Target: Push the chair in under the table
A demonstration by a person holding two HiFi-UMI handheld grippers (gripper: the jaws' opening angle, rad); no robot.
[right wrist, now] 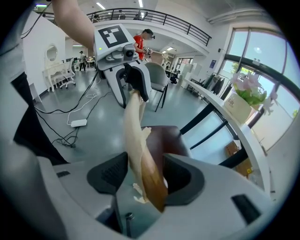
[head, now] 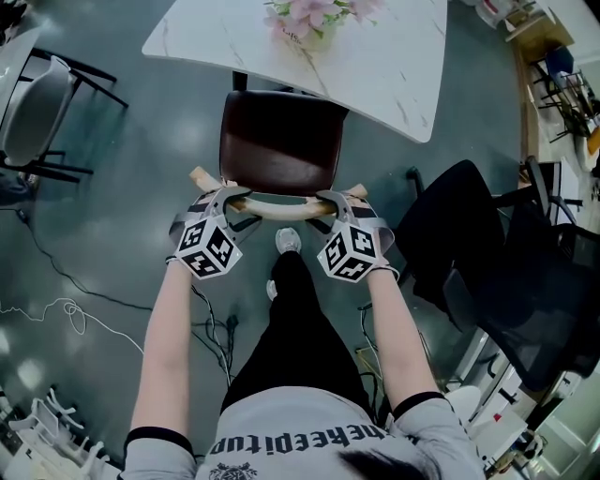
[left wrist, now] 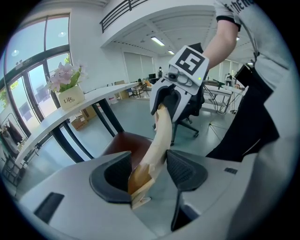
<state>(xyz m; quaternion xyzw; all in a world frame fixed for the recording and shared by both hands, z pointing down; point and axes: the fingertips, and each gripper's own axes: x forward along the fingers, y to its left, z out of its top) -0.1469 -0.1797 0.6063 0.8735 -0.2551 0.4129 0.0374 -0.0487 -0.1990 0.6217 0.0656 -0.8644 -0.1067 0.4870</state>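
A chair with a dark brown seat (head: 279,141) stands with its front part under the white marble table (head: 394,66). Its curved pale wooden backrest (head: 278,208) faces me. My left gripper (head: 228,200) is shut on the backrest's left end and my right gripper (head: 336,200) on its right end. The left gripper view shows the backrest (left wrist: 157,140) running between the jaws of the left gripper (left wrist: 149,171) to the right gripper (left wrist: 176,93). In the right gripper view the backrest (right wrist: 136,136) passes through the right gripper (right wrist: 145,176) towards the left gripper (right wrist: 133,77).
A black office chair (head: 487,253) stands close on the right. A grey chair (head: 37,112) is at the far left. Cables (head: 66,309) trail over the floor on the left. A pot of pink flowers (head: 309,19) sits on the table. My shoe (head: 288,241) is just behind the chair.
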